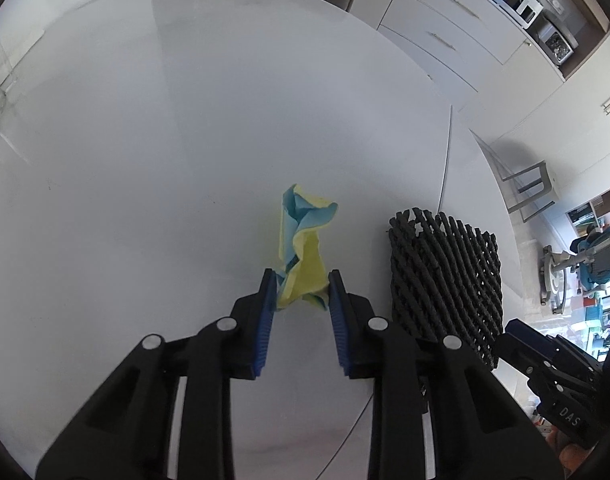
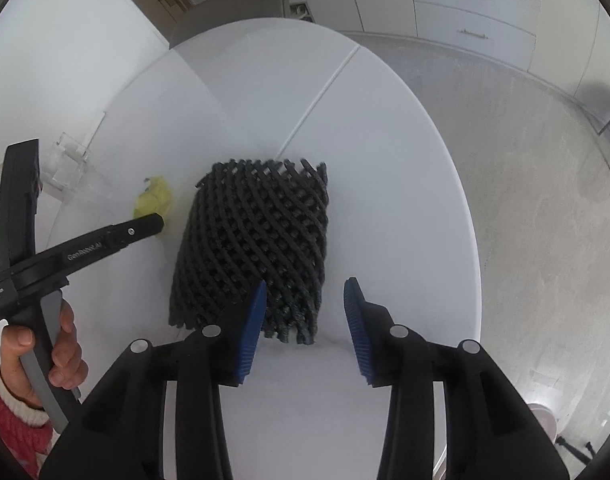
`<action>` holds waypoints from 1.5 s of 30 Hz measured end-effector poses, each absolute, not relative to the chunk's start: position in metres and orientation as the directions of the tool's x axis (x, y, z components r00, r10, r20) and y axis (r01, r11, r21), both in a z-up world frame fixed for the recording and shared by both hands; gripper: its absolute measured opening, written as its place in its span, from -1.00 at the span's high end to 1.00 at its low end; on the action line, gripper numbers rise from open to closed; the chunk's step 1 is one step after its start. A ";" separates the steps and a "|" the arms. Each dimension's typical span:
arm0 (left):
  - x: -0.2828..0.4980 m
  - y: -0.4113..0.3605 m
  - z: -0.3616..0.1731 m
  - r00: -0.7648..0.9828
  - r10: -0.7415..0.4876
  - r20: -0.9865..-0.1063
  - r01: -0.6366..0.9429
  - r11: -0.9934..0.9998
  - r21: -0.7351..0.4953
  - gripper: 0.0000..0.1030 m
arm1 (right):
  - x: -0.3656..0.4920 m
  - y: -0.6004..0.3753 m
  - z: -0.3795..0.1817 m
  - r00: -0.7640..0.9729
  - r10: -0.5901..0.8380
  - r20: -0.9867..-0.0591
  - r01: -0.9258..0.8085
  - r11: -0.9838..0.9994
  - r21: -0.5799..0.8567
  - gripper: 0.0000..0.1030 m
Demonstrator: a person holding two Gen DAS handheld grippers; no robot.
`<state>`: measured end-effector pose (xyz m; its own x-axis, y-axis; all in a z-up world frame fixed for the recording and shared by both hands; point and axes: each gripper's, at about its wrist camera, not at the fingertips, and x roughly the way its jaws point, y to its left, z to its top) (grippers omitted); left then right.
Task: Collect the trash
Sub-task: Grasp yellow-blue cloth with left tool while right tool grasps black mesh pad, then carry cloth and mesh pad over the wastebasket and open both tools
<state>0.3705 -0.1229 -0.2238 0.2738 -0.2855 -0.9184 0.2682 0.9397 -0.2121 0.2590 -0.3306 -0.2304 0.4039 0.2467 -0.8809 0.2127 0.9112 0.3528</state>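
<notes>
A crumpled yellow and blue paper [image 1: 303, 246] stands on the round white table [image 1: 145, 160]. My left gripper [image 1: 299, 292] has its jaws around the paper's near end, both pads touching it. The paper also shows in the right wrist view [image 2: 153, 198], with the left gripper's finger in front of it. A black mesh basket [image 1: 445, 276] stands just right of the paper; in the right wrist view the basket [image 2: 257, 240] is straight ahead. My right gripper [image 2: 305, 300] is open and empty, just short of the basket's near side.
A clear plastic box [image 2: 67, 160] sits on the table's left side. A chair [image 2: 241, 0] stands at the far edge. The table's right edge [image 2: 471, 240] drops to a grey floor. White drawers [image 1: 445, 32] line the wall.
</notes>
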 end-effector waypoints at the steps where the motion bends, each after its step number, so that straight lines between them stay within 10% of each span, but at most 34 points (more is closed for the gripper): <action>1: 0.370 -0.123 -0.224 0.276 -0.284 -0.918 0.270 0.940 -0.209 0.49 | 0.259 -0.332 -0.234 0.400 0.261 -0.879 0.222 0.903 0.369 0.21; 5: 0.368 -0.128 -0.225 0.276 -0.285 -0.918 0.273 0.939 -0.209 0.49 | 0.262 -0.329 -0.241 0.396 0.290 -0.871 0.231 0.887 0.400 0.22; 8: 0.367 -0.130 -0.226 0.277 -0.278 -0.920 0.274 0.940 -0.202 0.49 | 0.262 -0.324 -0.240 0.387 0.301 -0.871 0.220 0.888 0.404 0.78; 31: 0.235 -0.127 -0.120 0.333 -0.371 -0.867 0.398 0.889 -0.227 0.56 | 0.112 -0.332 -0.120 0.535 0.088 -0.840 0.094 0.982 0.163 0.79; 45: 0.042 -0.279 -0.107 0.151 -0.439 -0.885 0.680 0.696 -0.229 0.56 | -0.086 -0.421 -0.133 0.492 -0.009 -0.870 0.304 0.939 0.162 0.79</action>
